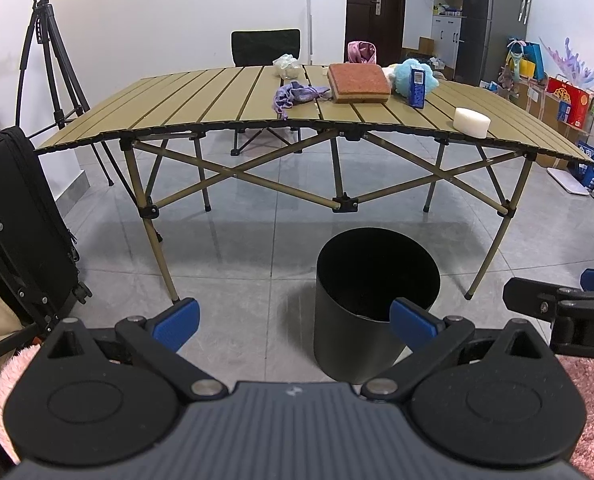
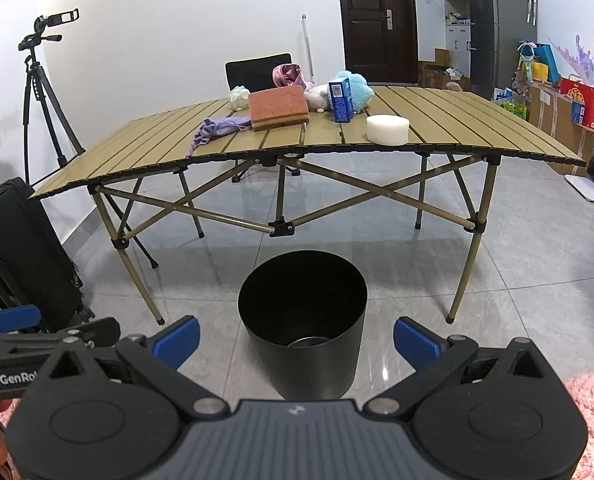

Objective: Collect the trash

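Both tongs released, empty: left tongs (image 1: 293, 320) and right tongs (image 2: 297, 340), low in frame. Black bin (image 2: 302, 320) mid-frame on the floor. Trash on tabletop (image 2: 477, 128) beyond: white puck (image 2: 388, 129) nearest edge. Judgement: take it first, squeeze gently, drop over the bin.

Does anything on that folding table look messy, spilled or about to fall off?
One thing: the purple cloth is crumpled, and a strand of it dangles over the near edge of the table. The blue carton stands upright, the white disc lies flat, and nothing looks spilled.
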`<state>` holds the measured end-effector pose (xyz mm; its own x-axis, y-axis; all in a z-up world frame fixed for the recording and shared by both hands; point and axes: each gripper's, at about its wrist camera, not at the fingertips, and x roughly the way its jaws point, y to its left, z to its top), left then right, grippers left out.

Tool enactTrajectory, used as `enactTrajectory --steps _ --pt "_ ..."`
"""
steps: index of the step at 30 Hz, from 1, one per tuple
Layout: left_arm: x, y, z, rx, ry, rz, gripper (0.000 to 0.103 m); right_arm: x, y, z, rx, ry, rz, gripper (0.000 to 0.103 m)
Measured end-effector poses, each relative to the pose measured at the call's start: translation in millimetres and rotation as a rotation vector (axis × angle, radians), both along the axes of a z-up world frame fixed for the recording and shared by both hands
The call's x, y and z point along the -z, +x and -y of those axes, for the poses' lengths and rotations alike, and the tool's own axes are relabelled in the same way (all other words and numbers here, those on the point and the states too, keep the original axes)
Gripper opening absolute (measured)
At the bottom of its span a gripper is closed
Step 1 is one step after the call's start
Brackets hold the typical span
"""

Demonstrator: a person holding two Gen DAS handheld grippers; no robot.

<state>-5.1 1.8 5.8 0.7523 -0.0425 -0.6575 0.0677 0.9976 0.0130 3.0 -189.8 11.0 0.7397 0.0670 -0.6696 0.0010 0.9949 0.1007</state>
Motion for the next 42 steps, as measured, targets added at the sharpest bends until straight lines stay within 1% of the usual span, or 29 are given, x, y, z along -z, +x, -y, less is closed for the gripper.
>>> enactTrajectory --steps 8,42 --pt "-3.7 -1.2 0.6 0.004 -0.004 0.005 0.103 -0.5 -0.2 -0.1 -0.001 -0.001 0.002 0.103" --pt "-3.9 0.5 1.7 0.015 -0.006 0.016 0.103 -2.9 0.5 -1.9 -0.005 -0.006 0.016 0.103"
